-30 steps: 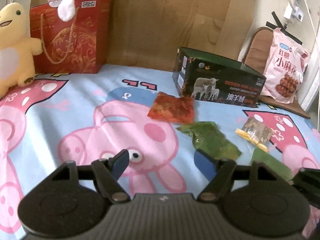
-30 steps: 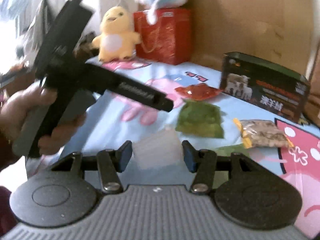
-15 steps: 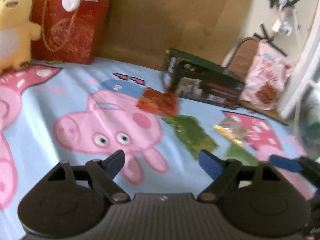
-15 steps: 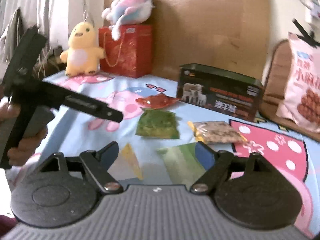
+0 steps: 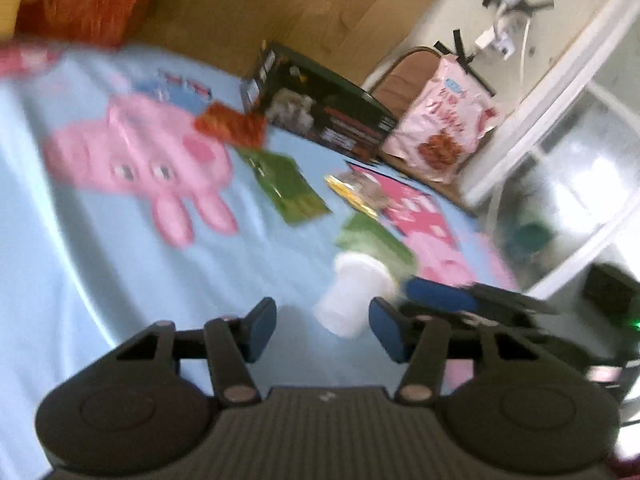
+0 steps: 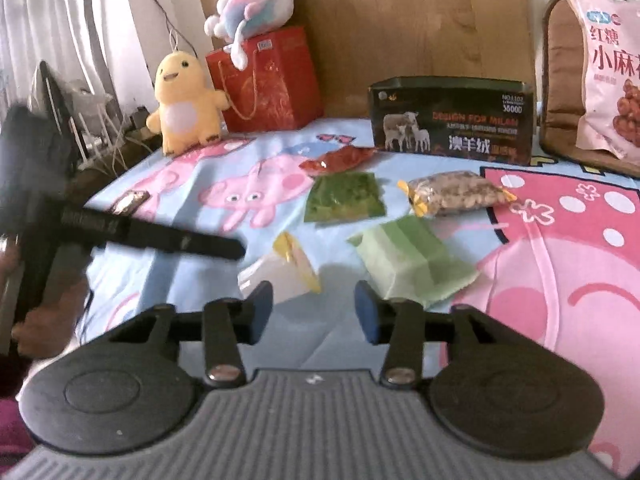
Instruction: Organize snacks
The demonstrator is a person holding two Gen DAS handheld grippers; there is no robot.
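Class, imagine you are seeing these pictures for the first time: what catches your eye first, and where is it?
The pink cartoon pig on the blue bedsheet stands out first. Behind it, at the far edge, a yellow plush chick stands beside a red gift bag. Snack packets lie scattered mid-sheet, a pale green one nearest the open right gripper.

Pale-blue cartoon-pig sheet [image 6: 192, 264], red packet [image 6: 340, 158], green packet [image 6: 344, 198], yellow plush chick [image 6: 184, 104]

The bedsheet [image 6: 192, 276] is viewed low and close from its near edge by both wrist cameras, facing the headboard; the left view is tilted. The snack packets are shared.
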